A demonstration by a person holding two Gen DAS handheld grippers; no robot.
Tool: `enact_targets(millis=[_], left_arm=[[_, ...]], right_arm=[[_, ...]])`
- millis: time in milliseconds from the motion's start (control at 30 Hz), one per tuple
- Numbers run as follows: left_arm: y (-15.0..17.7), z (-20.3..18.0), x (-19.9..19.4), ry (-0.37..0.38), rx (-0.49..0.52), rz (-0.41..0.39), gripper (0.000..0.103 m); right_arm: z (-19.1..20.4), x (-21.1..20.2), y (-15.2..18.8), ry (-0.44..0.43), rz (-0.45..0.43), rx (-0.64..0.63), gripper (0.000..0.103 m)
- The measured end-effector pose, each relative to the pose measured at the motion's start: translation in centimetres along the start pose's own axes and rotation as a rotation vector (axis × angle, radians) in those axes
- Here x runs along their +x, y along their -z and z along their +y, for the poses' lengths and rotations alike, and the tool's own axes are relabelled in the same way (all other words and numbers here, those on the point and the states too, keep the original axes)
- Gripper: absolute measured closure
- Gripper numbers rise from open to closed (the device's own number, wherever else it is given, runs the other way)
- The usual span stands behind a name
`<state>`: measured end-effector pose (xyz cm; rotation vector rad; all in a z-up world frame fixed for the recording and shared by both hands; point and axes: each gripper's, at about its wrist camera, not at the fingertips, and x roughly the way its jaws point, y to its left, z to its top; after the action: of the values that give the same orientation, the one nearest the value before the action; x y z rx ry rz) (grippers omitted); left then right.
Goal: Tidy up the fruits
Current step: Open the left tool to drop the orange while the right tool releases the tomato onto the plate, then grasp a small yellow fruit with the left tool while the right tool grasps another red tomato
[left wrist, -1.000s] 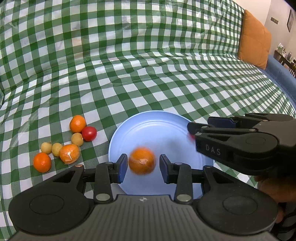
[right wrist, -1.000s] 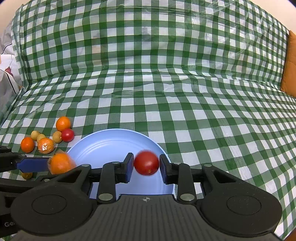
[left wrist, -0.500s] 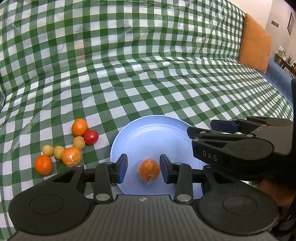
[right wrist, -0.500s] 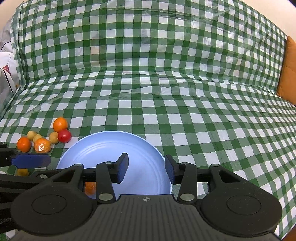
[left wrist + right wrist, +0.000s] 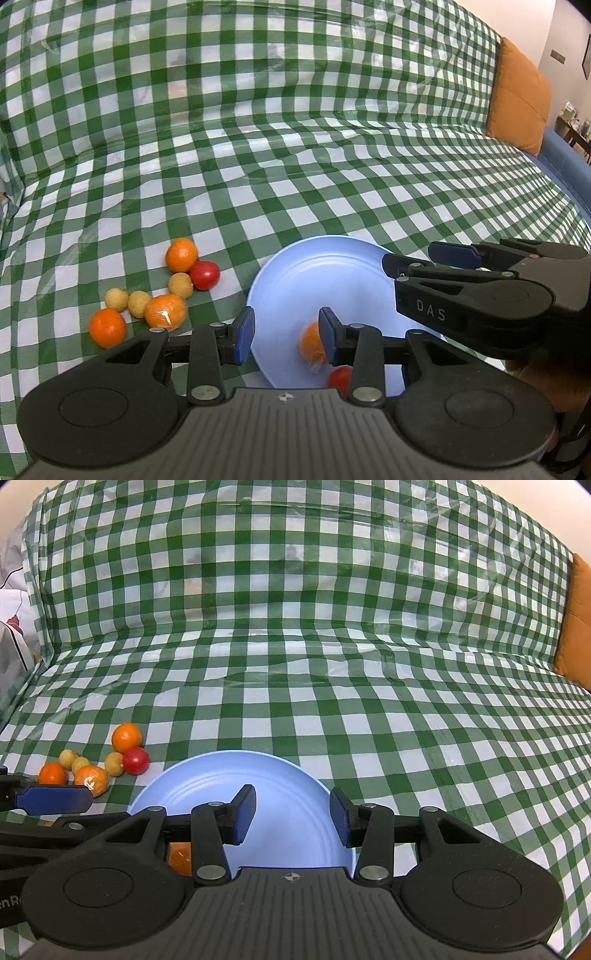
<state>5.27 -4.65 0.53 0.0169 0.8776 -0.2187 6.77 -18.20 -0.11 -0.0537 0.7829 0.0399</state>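
a green-and-white checked cloth (image 5: 295, 166) drapes the sofa's seat and back. an orange cushion (image 5: 519, 96) leans at its right end, before a pale wall (image 5: 565, 33).

You've got a glossy, wrinkled plastic-looking checked cover (image 5: 295, 686) under a smooth, matt blue plate (image 5: 288, 786). Your left hand-held gripper (image 5: 286, 330) is matt black plastic; one orange (image 5: 165, 312) seems film-wrapped.
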Motion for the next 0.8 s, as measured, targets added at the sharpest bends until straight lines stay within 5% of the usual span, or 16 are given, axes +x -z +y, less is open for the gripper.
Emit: enact_targets(millis=[333,533,800], left_arm=[[-0.8,4.9,-0.8,-0.052,-0.109,-0.012,0.061],[-0.8,9.9,-0.9,-0.117,-0.221,-0.031,0.084],[0.9,18.8,-1.7,-0.154,-0.517,-0.012,0.085]], right_arm=[[2.3,0.5,-0.5,-0.039,-0.019,-0.004,0.057],[4.0,1.1,-0.7,-0.078,-0.021,-0.007,0.057],[5.8,2.1,-1.4,-0.17,-0.01,0.013,0.064]])
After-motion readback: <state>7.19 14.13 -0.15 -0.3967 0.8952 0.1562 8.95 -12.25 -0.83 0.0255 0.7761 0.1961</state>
